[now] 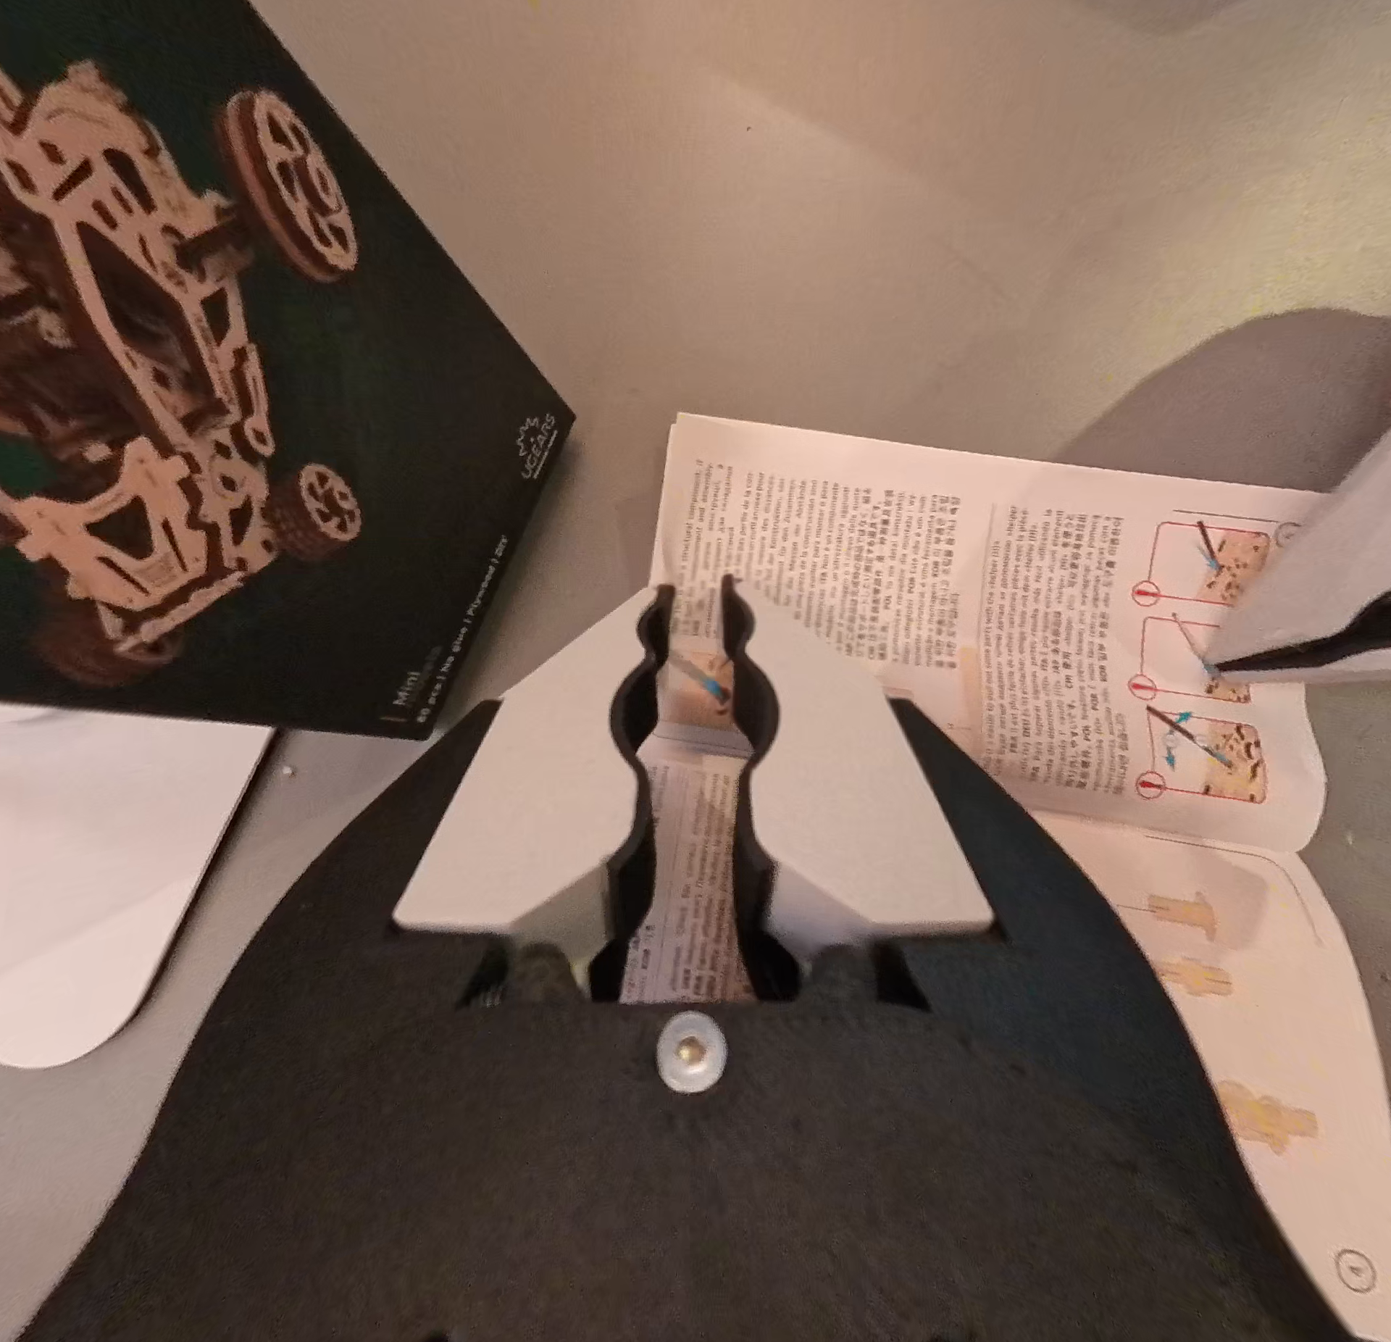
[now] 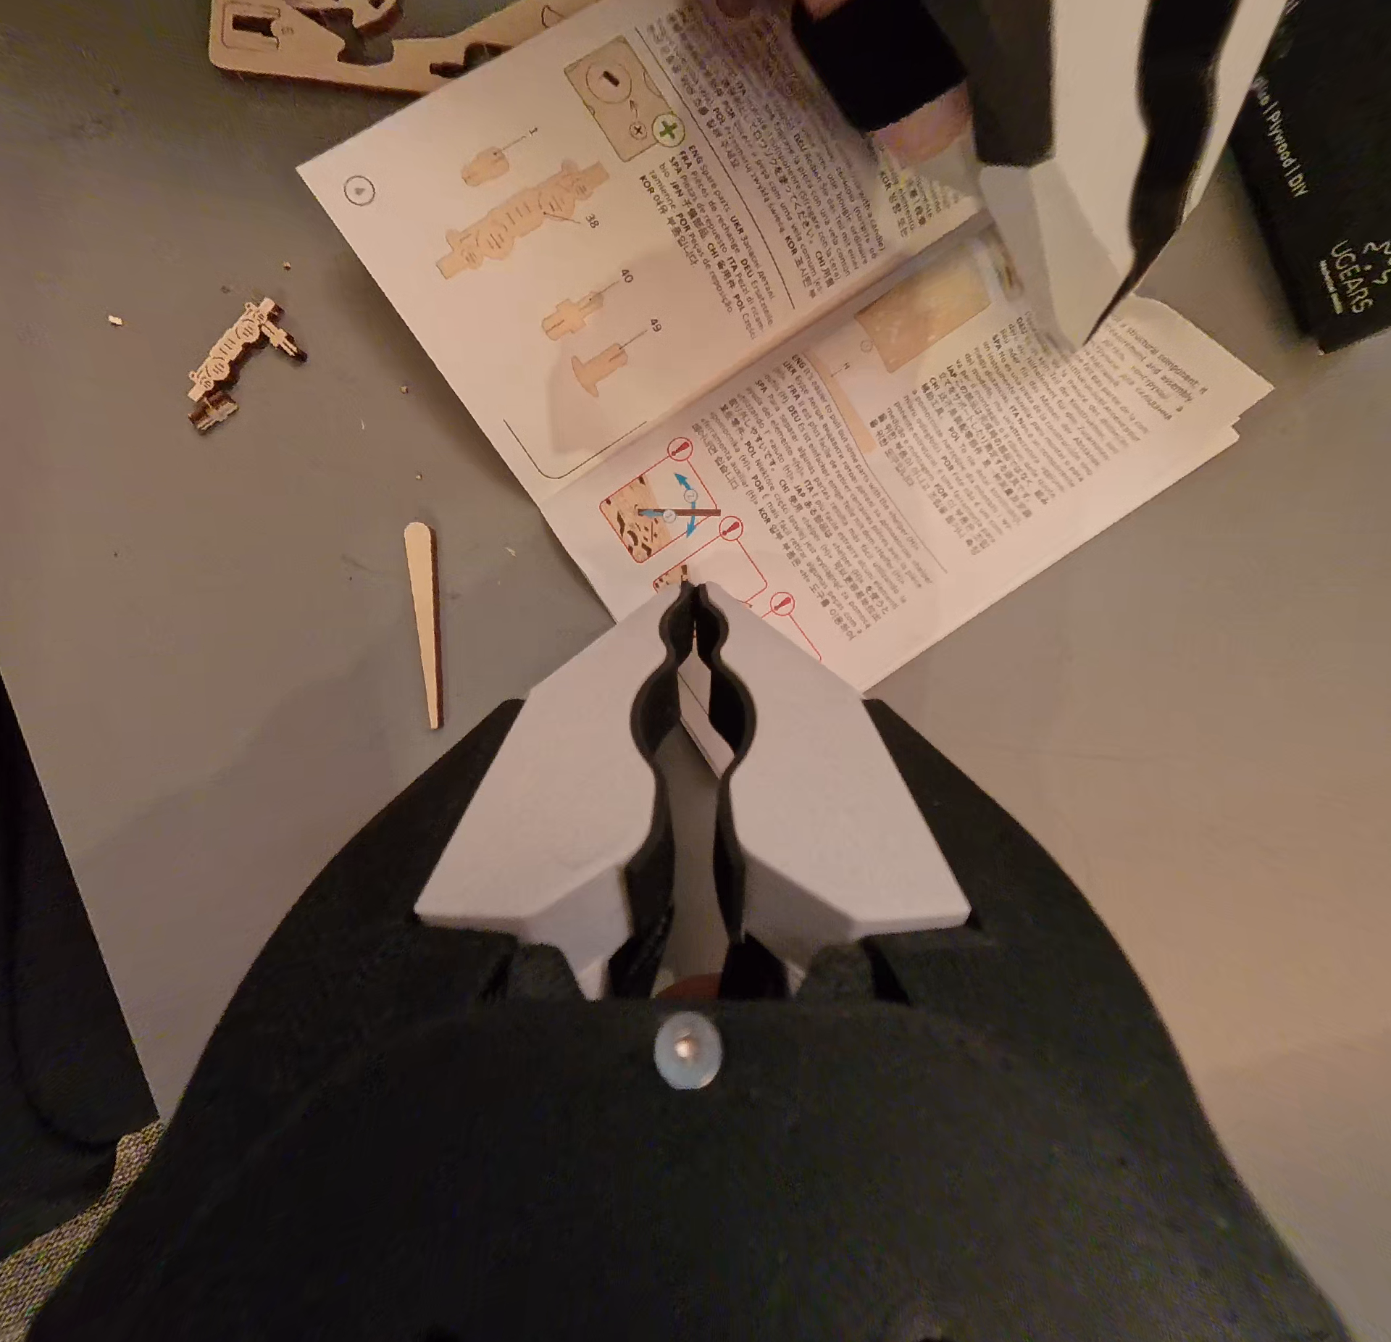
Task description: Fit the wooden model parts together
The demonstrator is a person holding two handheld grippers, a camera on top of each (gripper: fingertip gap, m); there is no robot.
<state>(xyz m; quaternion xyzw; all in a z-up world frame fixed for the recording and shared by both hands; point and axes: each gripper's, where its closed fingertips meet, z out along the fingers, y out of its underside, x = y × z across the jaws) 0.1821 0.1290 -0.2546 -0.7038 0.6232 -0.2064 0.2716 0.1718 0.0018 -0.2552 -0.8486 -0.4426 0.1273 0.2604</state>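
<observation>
An open instruction booklet lies on the grey table and also shows in the right wrist view. My left gripper hovers over the booklet's left edge with a narrow gap between its fingers and nothing in them; it also shows in the right wrist view. My right gripper is shut, its tips resting on the booklet's near corner; it also shows in the left wrist view, touching the page. A small assembled wooden part and a tapered wooden stick lie on the table left of the booklet.
A plywood sheet with cut-out parts lies at the back left. The dark model box stands left of the booklet and also shows in the right wrist view. A white sheet lies near the box. Wood crumbs dot the table. Some 12 cm of space lies between my two pairs of fingers.
</observation>
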